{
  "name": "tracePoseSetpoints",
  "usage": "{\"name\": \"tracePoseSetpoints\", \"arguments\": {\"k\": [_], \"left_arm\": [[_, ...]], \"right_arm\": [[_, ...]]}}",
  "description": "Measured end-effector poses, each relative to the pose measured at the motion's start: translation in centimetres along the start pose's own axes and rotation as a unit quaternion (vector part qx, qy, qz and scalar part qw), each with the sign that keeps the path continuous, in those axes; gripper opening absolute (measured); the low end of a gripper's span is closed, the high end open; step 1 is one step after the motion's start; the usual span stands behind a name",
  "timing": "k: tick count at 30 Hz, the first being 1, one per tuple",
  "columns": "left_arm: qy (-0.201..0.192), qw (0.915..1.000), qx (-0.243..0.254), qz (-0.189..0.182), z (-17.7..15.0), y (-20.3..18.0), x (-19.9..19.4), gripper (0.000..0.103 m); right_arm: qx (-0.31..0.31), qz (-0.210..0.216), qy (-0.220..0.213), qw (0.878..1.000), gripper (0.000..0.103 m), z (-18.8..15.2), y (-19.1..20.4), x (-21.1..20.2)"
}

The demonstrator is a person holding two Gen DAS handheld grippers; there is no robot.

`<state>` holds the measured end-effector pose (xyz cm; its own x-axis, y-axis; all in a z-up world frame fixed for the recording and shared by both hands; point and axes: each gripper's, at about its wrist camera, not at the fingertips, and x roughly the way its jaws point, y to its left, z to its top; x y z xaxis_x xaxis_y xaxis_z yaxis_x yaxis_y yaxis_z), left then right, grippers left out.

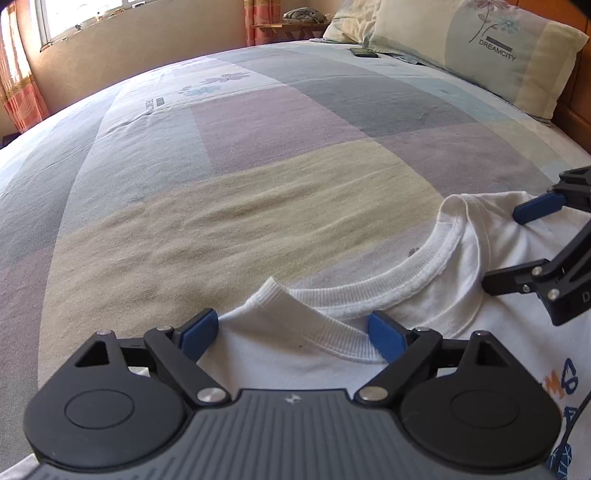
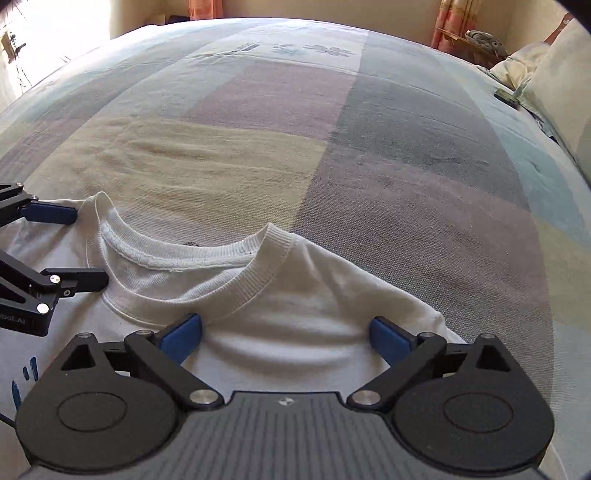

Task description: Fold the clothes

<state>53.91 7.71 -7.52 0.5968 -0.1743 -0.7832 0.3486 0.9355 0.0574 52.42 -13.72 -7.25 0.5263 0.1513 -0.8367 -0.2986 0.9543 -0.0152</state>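
Note:
A white T-shirt point(image 1: 436, 295) lies on the bed with its ribbed collar point(image 1: 399, 284) facing away from me and a blue and orange print point(image 1: 565, 387) on its front. My left gripper point(image 1: 291, 332) stands open, its blue pads spread over the shirt's shoulder by the collar end. My right gripper point(image 2: 286, 334) is open too, its pads wide apart over the other shoulder point(image 2: 332, 295), with cloth bunched slightly between them. Each gripper shows in the other's view: the right gripper point(image 1: 517, 245) and the left gripper point(image 2: 74, 246), both open beside the collar point(image 2: 207, 258).
The bed point(image 1: 258, 155) has a pastel patchwork sheet stretching ahead of the shirt. Pillows point(image 1: 480, 48) lie at the far right, with a small dark object point(image 1: 364, 52) next to them. A window, orange curtains point(image 1: 22, 96) and a wooden shelf point(image 1: 288, 26) stand beyond.

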Motion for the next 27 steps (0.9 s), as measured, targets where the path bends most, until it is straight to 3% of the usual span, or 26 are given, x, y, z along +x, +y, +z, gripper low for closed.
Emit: {"name": "tracePoseSetpoints", "arguments": {"k": [6,12,18,20,23,27], "left_arm": [[0.008,0.9977,-0.055,-0.038,-2.1,0.8,-4.3,0.084],[0.014,0.9904,-0.112,-0.079,-4.4,1.6,-8.8,0.086],[0.05,0.9827,-0.163,-0.072,-6.8,2.7,-8.3,0.086],[0.046,0.9816,-0.173,-0.065,-6.9,3.2,-7.7,0.085],[0.025,0.9814,-0.183,-0.05,-6.6,4.2,-7.1,0.086],[-0.006,0.9767,-0.21,-0.044,-5.6,7.0,-5.4,0.086]], "right_arm": [[0.038,0.03,0.003,0.999,0.1,-1.1,1.1,-3.3],[-0.015,0.073,-0.013,0.997,0.1,-2.8,4.5,-4.9],[-0.072,0.132,-0.021,0.988,0.101,0.2,7.0,-3.2],[-0.087,0.134,-0.007,0.987,0.102,1.0,8.0,-2.0],[-0.084,0.099,0.027,0.991,0.102,1.5,8.6,0.4],[-0.06,0.089,0.02,0.994,0.103,1.8,8.3,1.9]]}}
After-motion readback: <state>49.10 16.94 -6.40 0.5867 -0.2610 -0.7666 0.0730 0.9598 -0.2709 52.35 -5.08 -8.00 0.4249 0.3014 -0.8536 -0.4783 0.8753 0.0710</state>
